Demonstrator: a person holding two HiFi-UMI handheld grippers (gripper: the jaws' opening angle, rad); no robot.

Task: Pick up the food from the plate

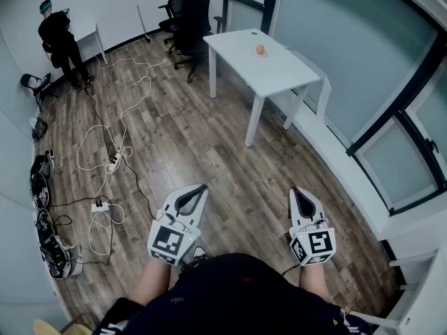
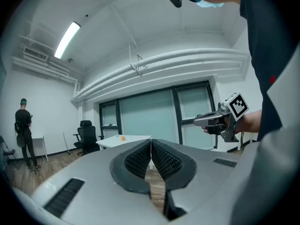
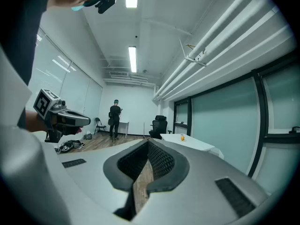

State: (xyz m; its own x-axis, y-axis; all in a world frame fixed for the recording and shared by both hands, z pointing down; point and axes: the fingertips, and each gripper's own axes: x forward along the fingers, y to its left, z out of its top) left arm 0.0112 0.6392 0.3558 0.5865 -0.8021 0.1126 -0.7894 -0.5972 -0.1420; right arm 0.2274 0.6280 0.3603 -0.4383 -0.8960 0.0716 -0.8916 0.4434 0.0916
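Note:
A small orange piece of food sits on a plate on the white table across the room. It also shows tiny in the left gripper view as the food and in the right gripper view as the food. My left gripper and right gripper are held low near my body, far from the table. Both are shut with nothing between their jaws. The left gripper and right gripper have their tips touching.
Black office chairs stand behind the table. White and black cables and power strips lie across the wooden floor at left. A person in black stands at the far left wall. Glass partitions run along the right.

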